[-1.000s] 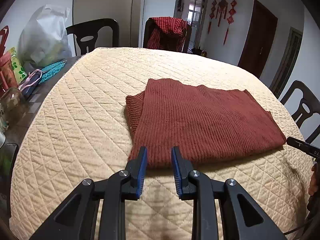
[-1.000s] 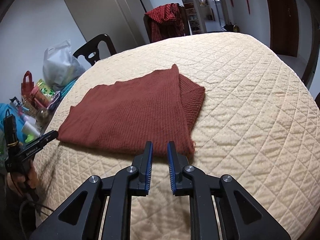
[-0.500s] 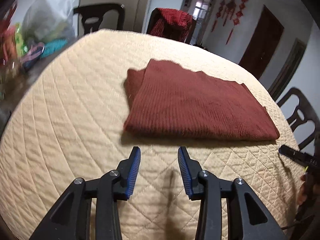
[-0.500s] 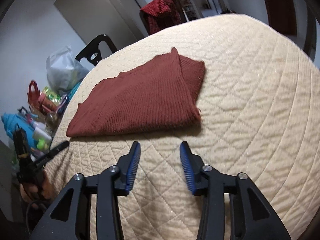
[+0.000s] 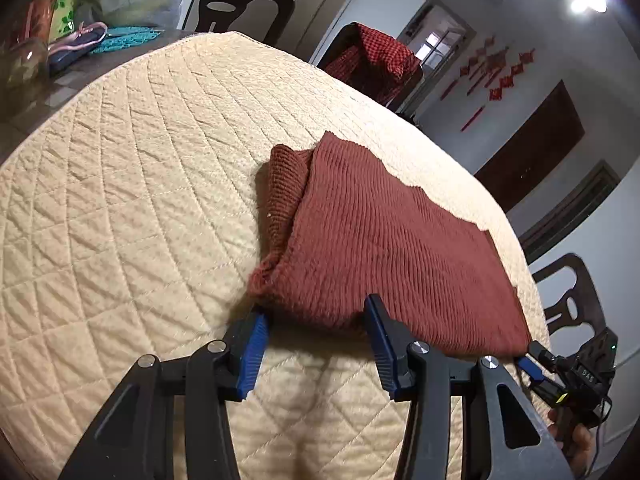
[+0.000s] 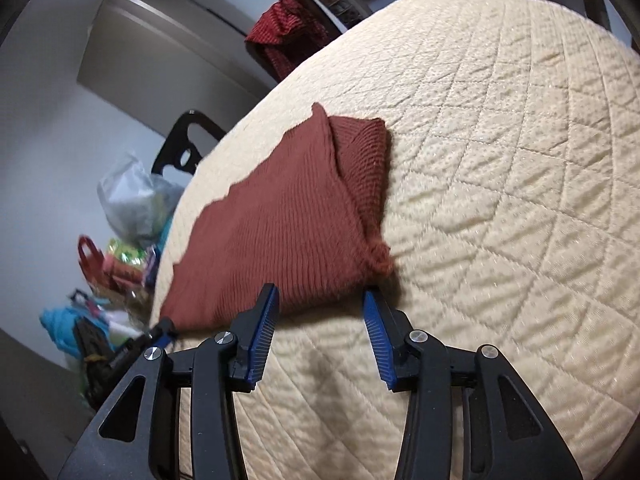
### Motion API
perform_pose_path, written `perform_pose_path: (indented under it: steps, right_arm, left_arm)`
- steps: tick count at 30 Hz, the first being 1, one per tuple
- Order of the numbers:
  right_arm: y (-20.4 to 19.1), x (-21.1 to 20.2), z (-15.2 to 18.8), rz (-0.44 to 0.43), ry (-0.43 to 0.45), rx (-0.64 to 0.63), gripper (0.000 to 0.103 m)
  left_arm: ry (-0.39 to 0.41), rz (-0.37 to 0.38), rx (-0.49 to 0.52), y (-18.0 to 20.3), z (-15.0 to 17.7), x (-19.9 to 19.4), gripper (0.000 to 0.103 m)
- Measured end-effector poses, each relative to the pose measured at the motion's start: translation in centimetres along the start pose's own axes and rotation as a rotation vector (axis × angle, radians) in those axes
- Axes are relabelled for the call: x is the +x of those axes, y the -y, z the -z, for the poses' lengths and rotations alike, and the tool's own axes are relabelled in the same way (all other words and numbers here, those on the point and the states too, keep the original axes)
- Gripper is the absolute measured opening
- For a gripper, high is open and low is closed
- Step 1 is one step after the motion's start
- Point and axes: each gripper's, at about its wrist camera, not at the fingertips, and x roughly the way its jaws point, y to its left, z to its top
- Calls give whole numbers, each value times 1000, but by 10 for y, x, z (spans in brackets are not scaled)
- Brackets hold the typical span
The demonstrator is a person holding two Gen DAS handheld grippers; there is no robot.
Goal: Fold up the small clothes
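A folded rust-brown ribbed knit garment [image 5: 380, 236] lies flat on the cream quilted table cover [image 5: 132, 200]. My left gripper [image 5: 316, 320] is open, its blue-padded jaws straddling the garment's near edge by its left corner. In the right wrist view the same garment [image 6: 280, 216] lies ahead, and my right gripper [image 6: 320, 308] is open with its jaws at the near edge by the right corner. Each gripper's tip shows at the edge of the other's view: the right gripper [image 5: 532, 360] and the left gripper [image 6: 164, 330].
Dark wooden chairs [image 5: 240, 4] ring the table; one holds a red checked cloth [image 5: 376, 56]. Bags, a jar and a teal mat [image 5: 124, 36] clutter the bare tabletop at the far left. A white plastic bag [image 6: 136, 196] sits there too.
Both grippers were almost shut at the garment's edge, then opened and drew back. Now both are wide open, tilted and close in at the garment's near corners.
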Motion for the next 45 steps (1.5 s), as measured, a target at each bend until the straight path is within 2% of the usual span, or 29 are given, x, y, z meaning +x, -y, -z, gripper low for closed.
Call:
perform_pose_path:
  steps: [5,10,12,15,22,33,39,43,45]
  right_arm:
    - [5,3,-6,-29,19,61,44]
    - [1,8,-12,1,27,34,43]
    - [0,11,-15,31,22,24,20]
    - [2,11,-17,34,16,18,16]
    - [-12,-13,-6,31,25,-52,14]
    - [-6,-64,52,24,-12,-58,14]
    - [3,-70,70,36,-16,-37,14]
    - [16,-60,76,43,-47,-27,15]
    - [16,-65,77,37,-37,-26,18]
  left_arm:
    - [7,13,-10,2,-4,5,48]
    - [14,-16,17,6,-3,10,25]
    - [9,-9,26,8,-4,11,20]
    - [14,-19,59,14,-5,8,16]
    - [40,20,100,17,-1,-25,15]
    - [11,72,102,6,56,-74,15]
    - [-8,76,84,-2,72,-73,15]
    - [-27,74,79,-8,78,-64,16]
    - [-25,73,87,-8,80,-68,19]
